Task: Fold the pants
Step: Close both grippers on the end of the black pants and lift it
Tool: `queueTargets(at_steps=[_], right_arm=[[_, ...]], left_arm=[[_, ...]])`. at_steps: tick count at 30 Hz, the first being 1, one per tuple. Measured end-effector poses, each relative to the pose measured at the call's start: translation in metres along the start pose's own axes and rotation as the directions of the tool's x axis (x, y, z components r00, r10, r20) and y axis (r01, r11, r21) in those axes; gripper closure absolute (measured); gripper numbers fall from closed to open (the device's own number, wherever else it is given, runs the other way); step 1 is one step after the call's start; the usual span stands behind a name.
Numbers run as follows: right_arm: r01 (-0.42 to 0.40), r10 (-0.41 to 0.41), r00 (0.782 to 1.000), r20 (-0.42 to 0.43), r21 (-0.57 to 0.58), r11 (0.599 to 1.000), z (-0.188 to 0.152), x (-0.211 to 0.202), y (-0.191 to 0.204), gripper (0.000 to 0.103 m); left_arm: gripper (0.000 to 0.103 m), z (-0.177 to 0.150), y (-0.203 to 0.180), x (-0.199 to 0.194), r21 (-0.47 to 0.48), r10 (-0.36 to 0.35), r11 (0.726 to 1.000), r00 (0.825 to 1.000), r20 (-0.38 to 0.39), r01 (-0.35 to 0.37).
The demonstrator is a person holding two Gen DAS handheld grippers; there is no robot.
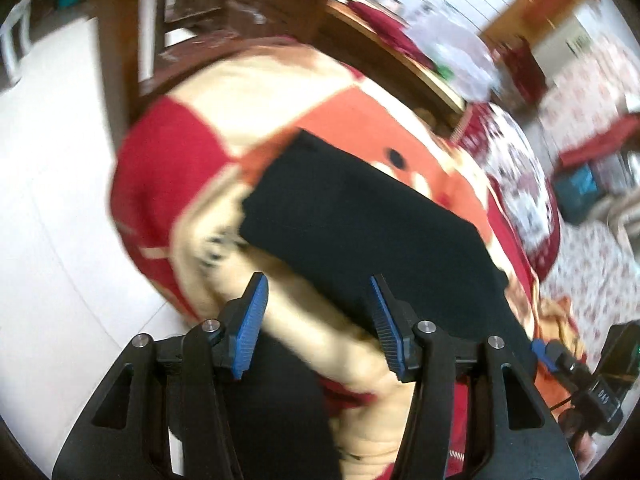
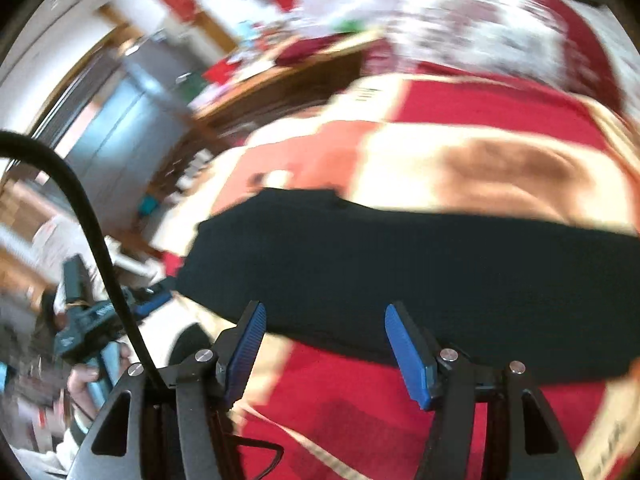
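— So, what takes up most of both views?
— A blanket [image 1: 248,92] in red, cream and orange blocks, spread wide over the surface. On it lie the black pants [image 2: 400,272], folded into a long dark band. A wooden chair [image 1: 120,20] stands past the blanket's far edge in the left wrist view, on pale floor.
— And the grippers?
— The left gripper [image 1: 318,320] hangs over the near end of the pants, jaws apart — cream blanket shows between its blue pads [image 1: 250,332], and nothing is pinched. The right gripper [image 2: 324,354] has its jaws apart too, above the near edge of the band, with red blanket between them.
— Anything smaller?
— A black cable [image 2: 100,248] curves up the left of the right wrist view. Everything is blurred, so finer detail is hard to make out.
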State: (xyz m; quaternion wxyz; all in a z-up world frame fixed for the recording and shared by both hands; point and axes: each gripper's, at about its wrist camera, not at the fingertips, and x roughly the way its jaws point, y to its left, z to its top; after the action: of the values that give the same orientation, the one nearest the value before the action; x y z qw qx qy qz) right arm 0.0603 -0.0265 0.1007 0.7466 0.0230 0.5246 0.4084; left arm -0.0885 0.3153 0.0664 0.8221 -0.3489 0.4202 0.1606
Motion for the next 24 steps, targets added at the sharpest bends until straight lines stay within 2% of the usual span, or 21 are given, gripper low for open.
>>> queueTargets(at_steps=[1,4,6,10,16,20,24], right_arm=[[-0.020,0.020,1.000,-0.001,-0.054,0.998,0.011,0.013,0.015,0.043],[-0.062,0.057,0.998,-0.035,-0.177,0.982,0.034,0.053,0.053,0.039],[-0.102,0.090,0.994,-0.064,-0.233,0.967,0.048,0.079,0.073,0.039],[-0.111,0.076,0.991,-0.109,-0.357,0.927,0.070,0.134,0.110,0.039],[-0.100,0.022,0.985,-0.169,-0.469,0.877,0.086,0.196,0.140,0.039],[-0.084,-0.034,0.980,-0.199,-0.553,0.829,0.091,0.230,0.156,0.039],[-0.057,-0.131,0.960,-0.248,-0.630,0.775,0.086,0.267,0.165,0.041]], left_arm=[[0.043,0.001,0.009,0.000,-0.025,-0.005,1.000,1.000,0.000,0.005],[0.043,0.002,0.023,0.003,-0.066,-0.032,0.997,0.999,-0.013,0.031],[0.043,0.005,0.026,0.007,-0.065,-0.025,0.998,1.000,-0.014,0.024],[0.043,0.008,0.025,0.020,-0.061,-0.028,0.998,0.999,-0.030,0.026],[0.043,0.019,0.029,0.033,-0.090,-0.052,0.995,0.998,-0.030,0.049],[0.043,0.023,0.028,0.040,-0.104,-0.053,0.993,0.998,-0.019,0.051],[0.044,0.025,0.025,0.043,-0.086,-0.050,0.995,0.999,0.012,0.051]])
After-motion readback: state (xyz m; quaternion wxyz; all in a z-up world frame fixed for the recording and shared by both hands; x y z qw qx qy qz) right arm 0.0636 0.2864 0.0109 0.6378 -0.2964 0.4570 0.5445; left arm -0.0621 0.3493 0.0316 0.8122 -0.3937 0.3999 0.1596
